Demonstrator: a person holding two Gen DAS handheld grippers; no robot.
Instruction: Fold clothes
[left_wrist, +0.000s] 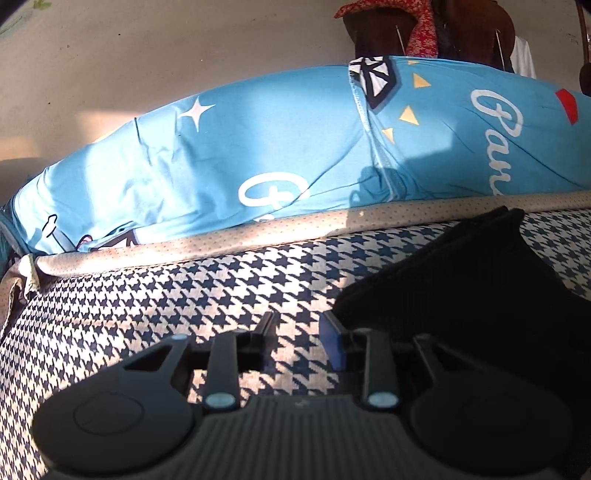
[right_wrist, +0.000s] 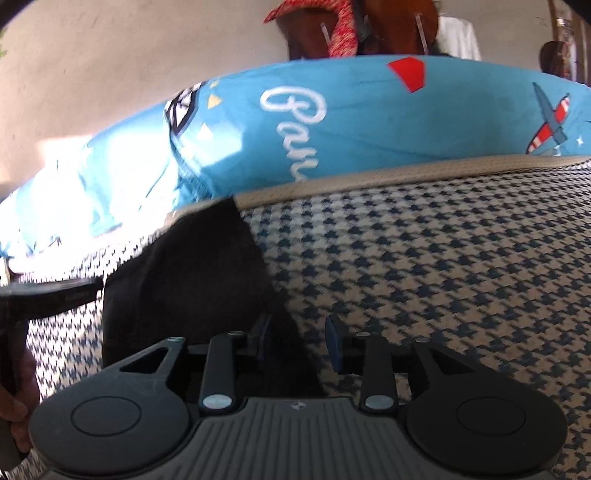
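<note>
A black garment (left_wrist: 472, 284) lies on a houndstooth-patterned bed cover (left_wrist: 184, 295), to the right of my left gripper (left_wrist: 300, 339). That gripper hovers low over the cover, open, nothing between its fingers; its right finger sits at the garment's edge. In the right wrist view the same black garment (right_wrist: 184, 280) lies left of centre, and my right gripper (right_wrist: 299, 339) is open, its left finger over the garment's right edge and its right finger over the houndstooth cover (right_wrist: 443, 277). The left gripper's tool (right_wrist: 51, 291) and a hand (right_wrist: 18, 398) show at the far left.
A blue pillow or bedding (left_wrist: 258, 147) with white script, stars and a plane print lies along the bed's far side behind a tan piped edge (left_wrist: 258, 229). Beyond it stand a beige wall (left_wrist: 147, 55) and dark wooden furniture draped with red cloth (left_wrist: 417, 29).
</note>
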